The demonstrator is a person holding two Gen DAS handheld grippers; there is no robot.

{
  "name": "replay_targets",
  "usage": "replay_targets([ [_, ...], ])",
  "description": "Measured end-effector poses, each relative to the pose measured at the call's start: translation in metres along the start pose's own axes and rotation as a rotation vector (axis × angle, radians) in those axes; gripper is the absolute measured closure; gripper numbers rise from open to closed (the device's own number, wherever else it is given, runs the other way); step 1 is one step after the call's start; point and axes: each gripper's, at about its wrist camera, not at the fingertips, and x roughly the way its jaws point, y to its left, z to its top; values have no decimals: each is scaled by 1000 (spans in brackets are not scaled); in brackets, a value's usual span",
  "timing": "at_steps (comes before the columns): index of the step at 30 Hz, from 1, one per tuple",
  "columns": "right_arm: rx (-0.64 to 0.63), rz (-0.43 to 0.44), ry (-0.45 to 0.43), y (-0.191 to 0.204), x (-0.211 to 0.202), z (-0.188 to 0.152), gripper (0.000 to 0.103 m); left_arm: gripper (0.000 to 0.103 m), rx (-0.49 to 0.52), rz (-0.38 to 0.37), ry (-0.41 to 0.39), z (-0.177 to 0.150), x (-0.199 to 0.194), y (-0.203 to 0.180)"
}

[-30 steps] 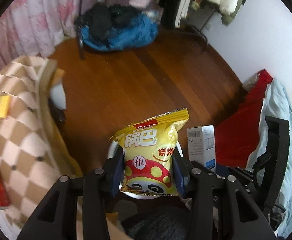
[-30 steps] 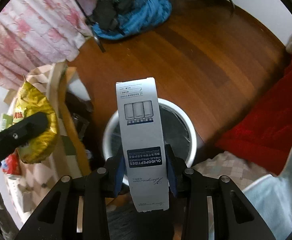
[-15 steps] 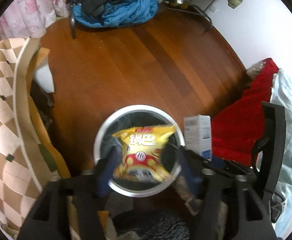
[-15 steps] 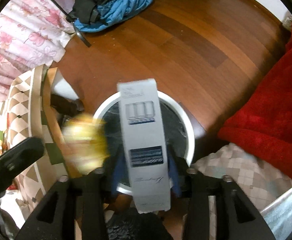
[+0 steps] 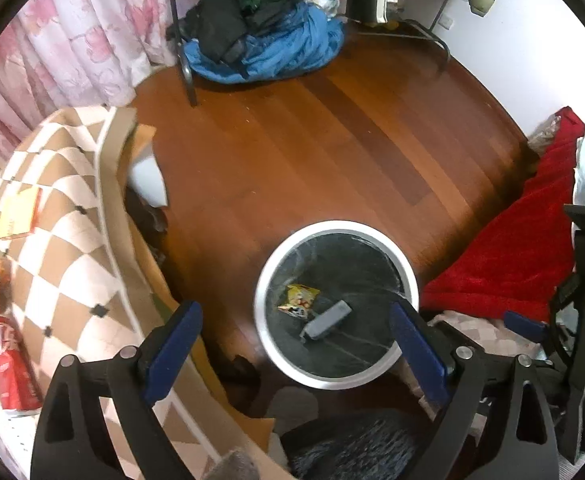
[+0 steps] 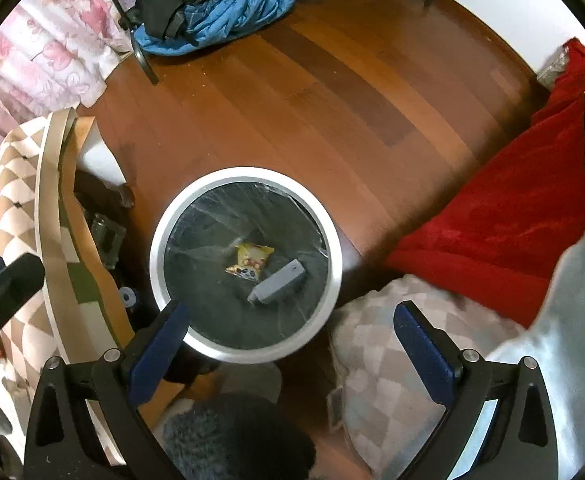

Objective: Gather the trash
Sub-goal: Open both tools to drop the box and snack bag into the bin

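— Down at the bin's (image 6: 334,280) bottom, what lies there?
— Yellow snack bag (image 6: 249,262) at centre, grey box (image 6: 278,282) touching it at four o'clock.
— And the tongs?
— Left tongs (image 5: 292,344) and right tongs (image 6: 290,338) both spread wide, empty, above the rim.

Left gripper (image 5: 294,316) pointing downward, jaws spread wide and empty, blue pads at 7 and 5 o'clock, right gripper (image 6: 290,318) likewise downward, jaws spread wide, nothing held

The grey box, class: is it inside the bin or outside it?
Inside. The grey box lies flat at the bottom of the bin, beside the yellow snack bag.
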Motion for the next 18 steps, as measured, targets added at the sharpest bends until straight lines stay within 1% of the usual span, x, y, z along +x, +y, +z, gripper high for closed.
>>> replay_targets([
  [5,-11,-30,4,1,-18,-6,0,8,-4,17,-21,-6,-14,4],
  [11,-19,-10,-28,1,-54,-16,0,8,-8,21,-51,-8,-37,9],
  [15,-11,38,-79,3,-88,-21,0,8,-10,26,-89,-11,-64,12],
  [18,-19,107,-137,16,-125,-27,0,8,-17,30,-144,-14,-97,21],
])
